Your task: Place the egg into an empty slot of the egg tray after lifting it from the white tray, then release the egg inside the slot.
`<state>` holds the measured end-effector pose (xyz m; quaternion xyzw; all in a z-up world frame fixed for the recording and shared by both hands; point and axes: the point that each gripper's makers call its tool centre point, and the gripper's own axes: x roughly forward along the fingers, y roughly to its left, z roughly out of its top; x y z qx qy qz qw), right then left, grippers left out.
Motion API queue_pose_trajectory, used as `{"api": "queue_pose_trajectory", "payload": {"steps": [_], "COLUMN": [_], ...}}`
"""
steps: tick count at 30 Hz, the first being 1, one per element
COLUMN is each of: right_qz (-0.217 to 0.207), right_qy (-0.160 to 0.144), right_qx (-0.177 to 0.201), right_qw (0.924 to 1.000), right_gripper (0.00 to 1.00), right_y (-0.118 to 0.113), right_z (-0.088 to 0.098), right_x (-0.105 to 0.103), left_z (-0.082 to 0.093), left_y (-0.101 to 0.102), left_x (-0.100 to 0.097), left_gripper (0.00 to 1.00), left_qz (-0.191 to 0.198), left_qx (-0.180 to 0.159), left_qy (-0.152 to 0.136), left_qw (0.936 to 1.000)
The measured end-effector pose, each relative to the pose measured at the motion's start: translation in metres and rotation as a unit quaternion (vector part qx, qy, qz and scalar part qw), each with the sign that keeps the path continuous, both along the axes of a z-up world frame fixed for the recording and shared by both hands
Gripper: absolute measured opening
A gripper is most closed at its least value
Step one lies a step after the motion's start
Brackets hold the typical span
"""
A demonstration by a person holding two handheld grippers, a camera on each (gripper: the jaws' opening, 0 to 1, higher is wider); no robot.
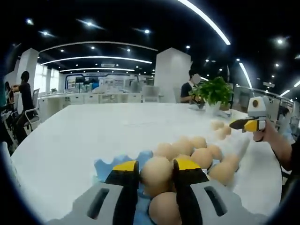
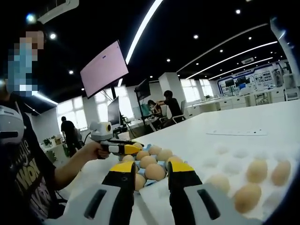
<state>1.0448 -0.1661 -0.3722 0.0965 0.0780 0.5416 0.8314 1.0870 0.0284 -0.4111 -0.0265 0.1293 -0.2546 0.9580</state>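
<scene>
A tan egg (image 1: 157,177) sits between the yellow-tipped jaws of my left gripper (image 1: 157,165), which is shut on it. The egg hangs low over the blue egg tray (image 1: 104,168), beside several eggs (image 1: 201,157) that fill the slots. Seen from the right gripper view, the left gripper (image 2: 133,148) reaches over the blue egg tray (image 2: 162,163). My right gripper (image 2: 152,167) is open with nothing in it, and it hovers (image 1: 236,124) above the white tray (image 1: 241,143). The white tray (image 2: 234,164) holds several eggs (image 2: 257,171).
Both trays rest on a large white table (image 1: 84,136). A potted plant (image 1: 215,91) stands at its far edge, with a seated person (image 1: 190,89) behind it. A sheet of paper (image 2: 236,133) lies farther along the table. A hand (image 2: 91,152) holds the left gripper.
</scene>
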Motion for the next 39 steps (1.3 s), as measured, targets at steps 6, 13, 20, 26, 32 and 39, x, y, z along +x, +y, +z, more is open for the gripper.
{"api": "queue_pose_trajectory", "payload": {"steps": [6, 13, 20, 26, 32, 39], "right_qz": [0.0, 0.0, -0.002, -0.008, -0.016, -0.027], "right_qy": [0.001, 0.0, -0.006, -0.015, -0.02, -0.026], "right_qx": [-0.001, -0.002, -0.009, -0.024, -0.028, -0.039], "right_qw": [1.0, 1.0, 0.9999, 0.9996, 0.9993, 0.9986], "right_gripper": [0.29, 0.29, 0.29, 0.29, 0.29, 0.29], "right_y": [0.001, 0.001, -0.001, -0.005, -0.012, -0.021], "right_z": [-0.001, -0.001, 0.0, -0.001, 0.001, 0.003], "right_x": [0.0, 0.001, 0.001, 0.005, 0.009, 0.011], "left_z": [0.007, 0.009, 0.006, 0.007, 0.013, 0.018], "left_y": [0.001, 0.002, 0.001, -0.001, -0.006, -0.012], "left_x": [0.003, 0.003, 0.003, -0.003, -0.01, -0.016], "left_gripper": [0.21, 0.21, 0.25, 0.36, 0.4, 0.44], "left_qz": [0.001, 0.002, 0.0, 0.005, -0.007, -0.017], "left_qx": [-0.005, -0.009, -0.002, 0.027, 0.044, 0.052], "left_qy": [-0.009, -0.012, -0.015, -0.032, -0.047, -0.058], "left_qw": [0.9999, 0.9999, 0.9999, 0.9991, 0.9979, 0.9968]}}
